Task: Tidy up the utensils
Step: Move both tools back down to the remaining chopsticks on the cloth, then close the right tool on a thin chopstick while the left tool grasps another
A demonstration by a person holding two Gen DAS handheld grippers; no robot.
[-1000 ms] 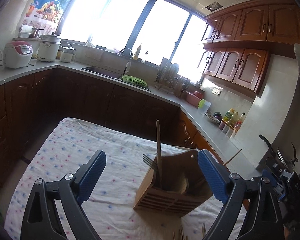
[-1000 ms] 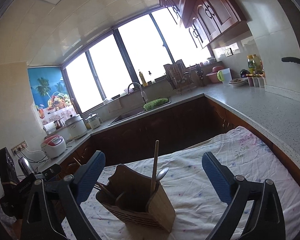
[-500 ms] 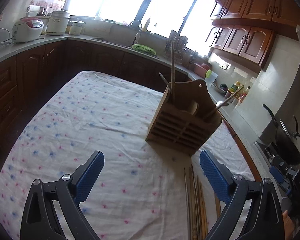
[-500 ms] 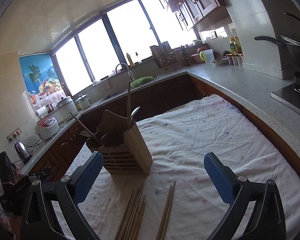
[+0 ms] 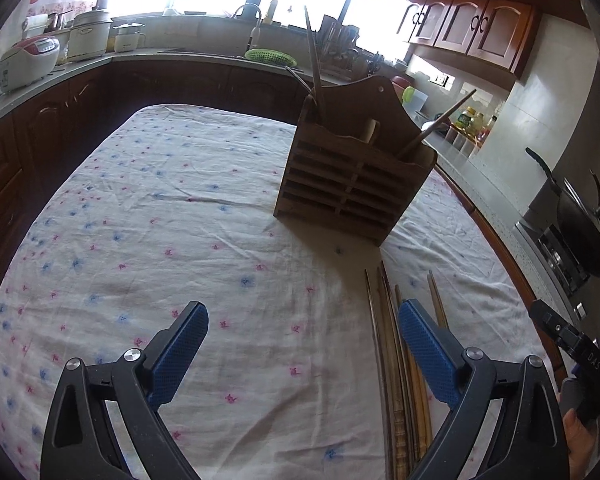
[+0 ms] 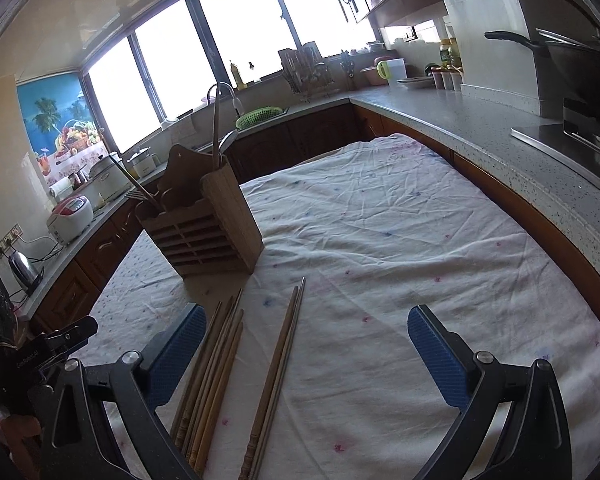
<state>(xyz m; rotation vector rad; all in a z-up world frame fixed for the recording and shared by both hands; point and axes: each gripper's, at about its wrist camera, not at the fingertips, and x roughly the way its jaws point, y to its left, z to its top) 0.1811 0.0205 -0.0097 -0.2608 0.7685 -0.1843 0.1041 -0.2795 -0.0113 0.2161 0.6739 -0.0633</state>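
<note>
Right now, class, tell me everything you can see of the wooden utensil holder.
The holder is a brown wooden box with a slatted front and a taller curved back board with a hole. It stands upright on the tablecloth, beyond the loose chopsticks, untouched by either gripper. A few utensils stick up from its compartments.

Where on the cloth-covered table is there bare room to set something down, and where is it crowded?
Free: the wide stretch of tablecloth right of the wooden holder, toward the counter, and the cloth left of the holder in the left view. Crowded: the strip in front of the holder, where the loose chopsticks lie.
</note>
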